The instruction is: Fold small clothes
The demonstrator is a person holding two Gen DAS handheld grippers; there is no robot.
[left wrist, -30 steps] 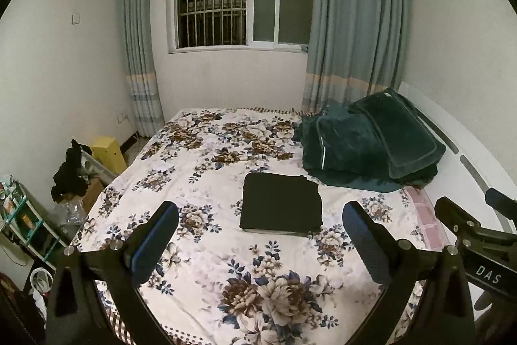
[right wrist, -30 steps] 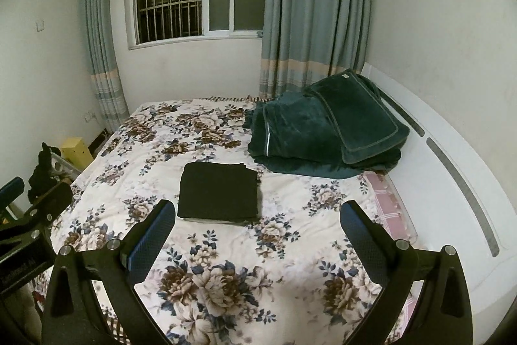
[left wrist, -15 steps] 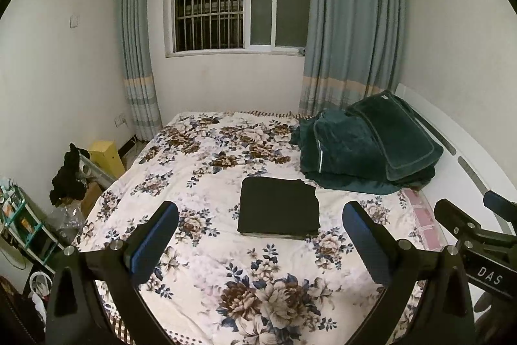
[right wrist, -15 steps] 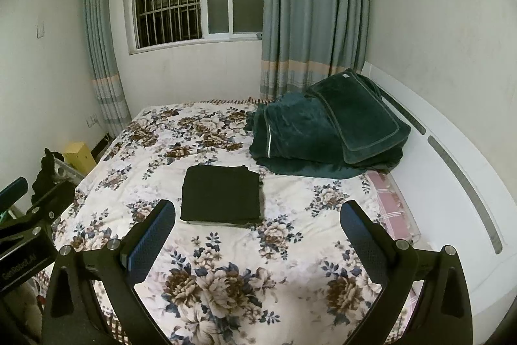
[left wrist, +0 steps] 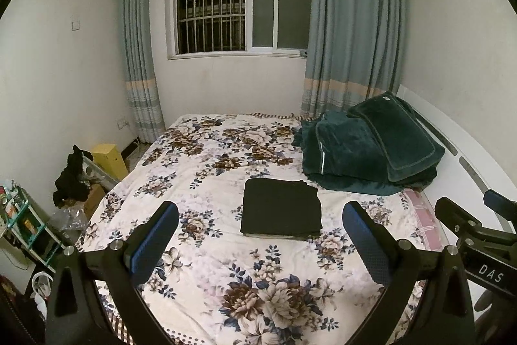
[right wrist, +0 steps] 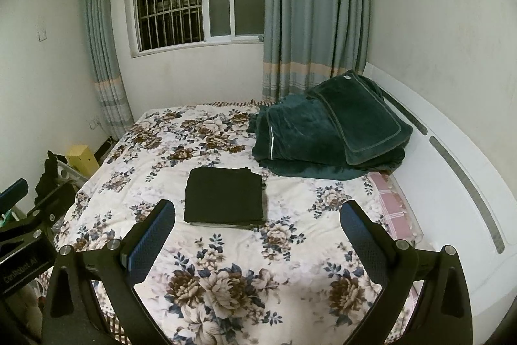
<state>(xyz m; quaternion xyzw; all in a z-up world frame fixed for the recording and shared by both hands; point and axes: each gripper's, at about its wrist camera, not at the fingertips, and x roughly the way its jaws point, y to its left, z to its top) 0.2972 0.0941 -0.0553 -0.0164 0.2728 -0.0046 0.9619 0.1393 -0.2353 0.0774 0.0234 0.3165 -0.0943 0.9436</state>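
Observation:
A dark garment (left wrist: 281, 207), folded into a flat rectangle, lies on the floral bedspread (left wrist: 226, 274) near the middle of the bed; it also shows in the right wrist view (right wrist: 224, 199). My left gripper (left wrist: 260, 231) is open and empty, held above the near part of the bed, well back from the garment. My right gripper (right wrist: 258, 230) is open and empty too, to the right of the left one and equally far back. Part of the right gripper shows at the left view's right edge (left wrist: 478, 235).
A pile of dark green blankets (left wrist: 365, 147) lies at the bed's far right by the white headboard (right wrist: 452, 170). Left of the bed stand a yellow box (left wrist: 108, 159), dark clothes on a rack (left wrist: 72, 175) and a small shelf (left wrist: 22, 222). A barred window (left wrist: 239, 2) with curtains is behind.
Both grippers have drawn back and risen a little, so the bed and the folded garment look slightly farther away. The garment has not moved. Both grippers stay open.

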